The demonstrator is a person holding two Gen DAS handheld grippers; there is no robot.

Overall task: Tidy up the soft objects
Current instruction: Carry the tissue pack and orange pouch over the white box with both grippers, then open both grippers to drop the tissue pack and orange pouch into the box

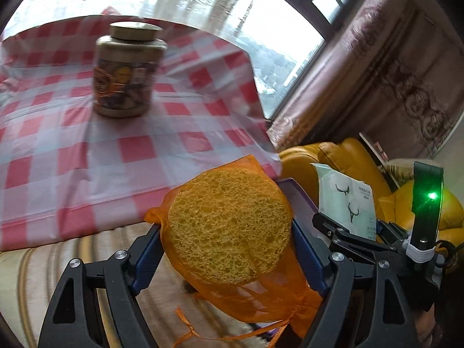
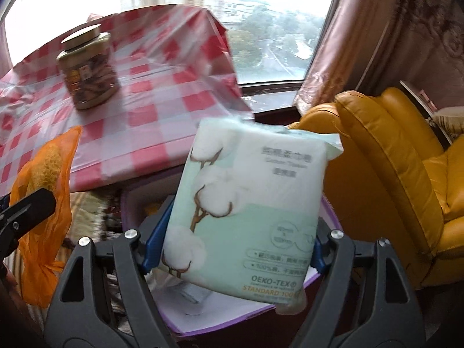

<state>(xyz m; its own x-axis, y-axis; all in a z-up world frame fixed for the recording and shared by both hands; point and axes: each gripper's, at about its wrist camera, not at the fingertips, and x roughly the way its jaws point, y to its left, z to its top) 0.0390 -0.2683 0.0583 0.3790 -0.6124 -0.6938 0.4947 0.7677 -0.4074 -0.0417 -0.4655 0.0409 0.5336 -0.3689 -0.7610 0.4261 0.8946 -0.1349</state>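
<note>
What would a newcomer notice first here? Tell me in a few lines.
First, the round yellow sponge in orange mesh bag, clamped between the left gripper fingers. Next, the pale green cotton tissue pack held by the right gripper above an open purple-rimmed box. Behind both, a gold-lidded jar stands on the red-and-white checked tablecloth.

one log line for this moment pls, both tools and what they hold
left tool: shut on sponge in orange mesh bag | right tool: shut on cotton tissue pack | purple box below | jar on table
</note>
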